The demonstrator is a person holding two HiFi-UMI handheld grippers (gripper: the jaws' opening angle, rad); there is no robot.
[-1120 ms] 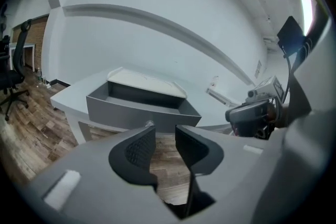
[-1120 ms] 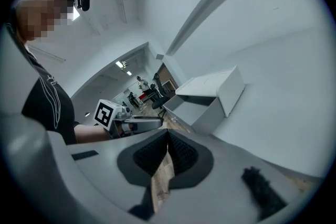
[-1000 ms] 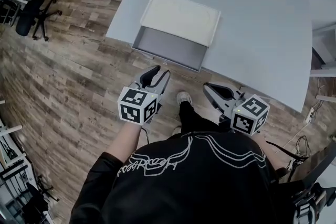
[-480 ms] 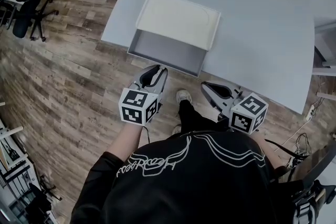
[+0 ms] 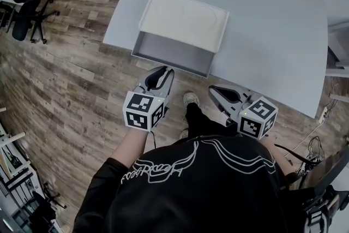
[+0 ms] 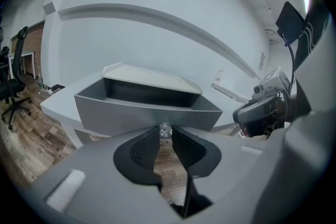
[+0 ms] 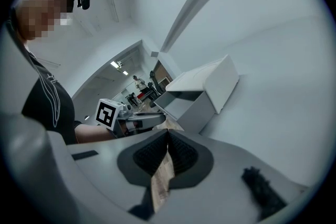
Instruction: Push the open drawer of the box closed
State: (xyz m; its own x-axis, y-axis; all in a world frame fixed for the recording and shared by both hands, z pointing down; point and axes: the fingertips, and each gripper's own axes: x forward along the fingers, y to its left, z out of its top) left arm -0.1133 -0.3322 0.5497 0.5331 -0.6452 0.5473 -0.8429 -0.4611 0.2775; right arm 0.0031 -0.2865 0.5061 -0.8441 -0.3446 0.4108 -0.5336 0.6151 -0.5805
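1. Straight ahead of the left gripper point(image 5: 163, 71), the open drawer point(image 6: 142, 113) juts from the box point(image 5: 185, 19).
2. Its jaws are closing to a narrow gap, and only a small clear knob point(image 6: 165, 130) shows at their tips.
3. The right gripper point(image 7: 167, 134) is pinched together and empty, with the drawer ahead to its left.
4. The drawer is probably light, stiff and free-sliding, so press squarely mid-front beside the knob to avoid skewing it.

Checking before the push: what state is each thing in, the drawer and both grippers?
Drawer: open, pulled out past the table edge.
Left gripper: jaws closing but apart, a small clear knob at their tips, not gripped.
Right gripper: jaws together, empty.
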